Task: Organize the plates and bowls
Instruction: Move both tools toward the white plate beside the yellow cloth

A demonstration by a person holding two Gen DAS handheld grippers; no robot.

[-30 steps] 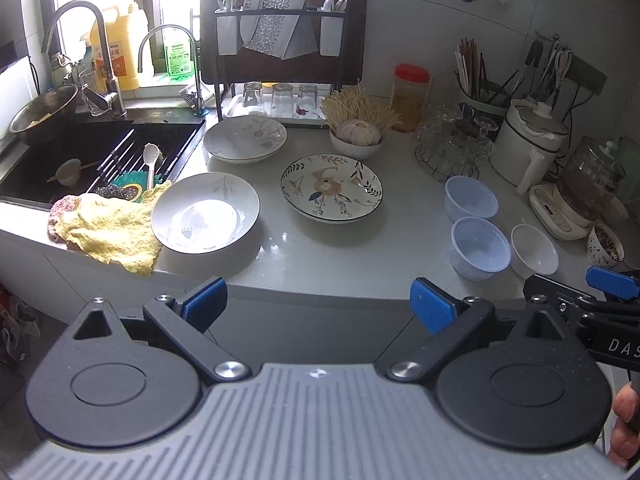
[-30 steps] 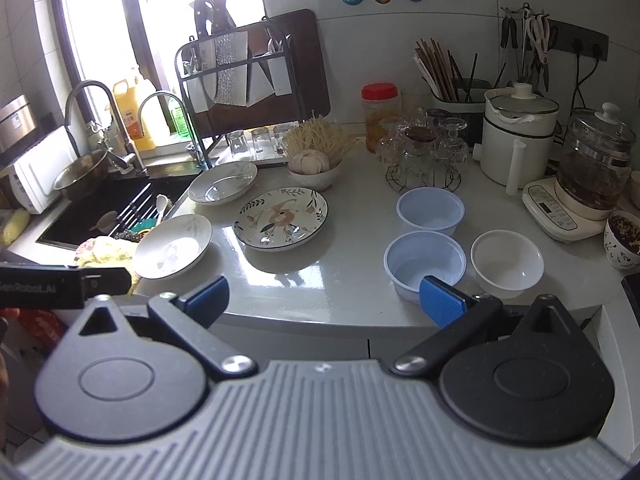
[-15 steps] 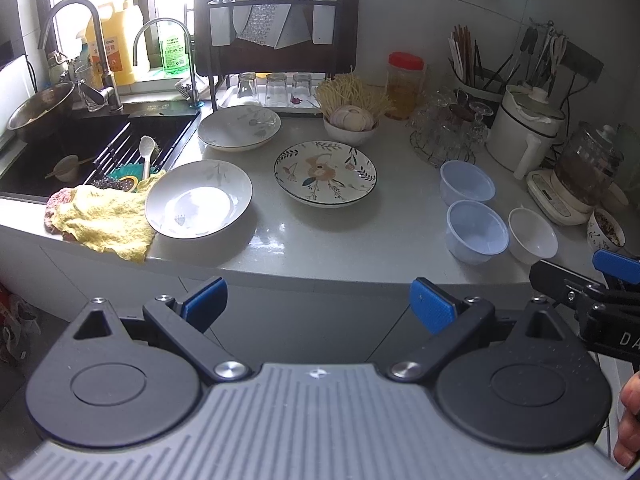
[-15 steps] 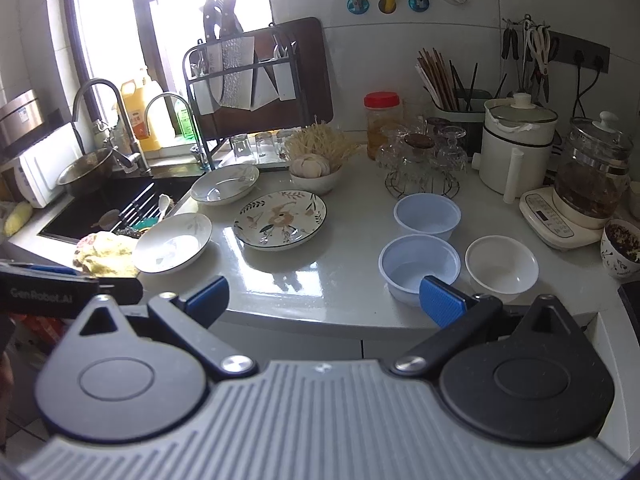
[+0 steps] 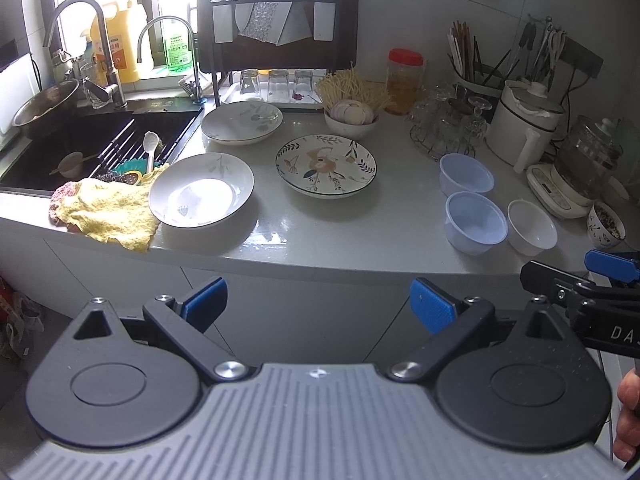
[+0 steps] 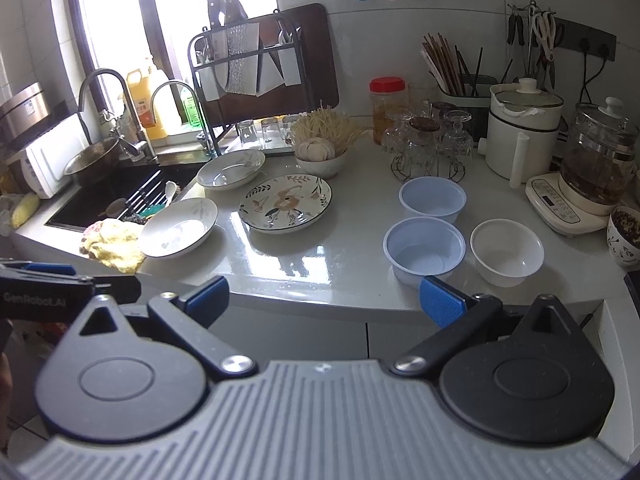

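On the pale desk point(image 5: 320, 240) three plates lie on the left half and three bowls on the right. Nearest the front edge sits a white plate point(image 5: 201, 190), its left rim touching a crumpled yellow cloth point(image 5: 106, 212) that spills over the edge of the dark sink point(image 5: 92, 140). Behind it, beside the sink, rests a second white plate point(image 5: 241, 122), and to the right of both, apart from them, a flower-patterned plate point(image 5: 326, 166). Well apart on the right stand two bluish plastic bowls, one point(image 6: 432, 200) behind the other point(image 6: 424, 250), close together; whether they touch is unclear. A white bowl point(image 6: 507, 252) stands just beside the nearer one. Behind the bowls is a wire rack of upturned glasses point(image 6: 428, 148), and near the patterned plate a small bowl holding garlic point(image 6: 318, 152).

The left gripper point(image 5: 319, 304) hovers before the desk's front edge, below the plates, its jaws spread wide and holding nothing. The right gripper point(image 6: 324, 300) hangs likewise in front of the desk, jaws wide apart and empty, its right fingertip point(image 6: 442, 302) overlapping the nearer blue bowl in the view.
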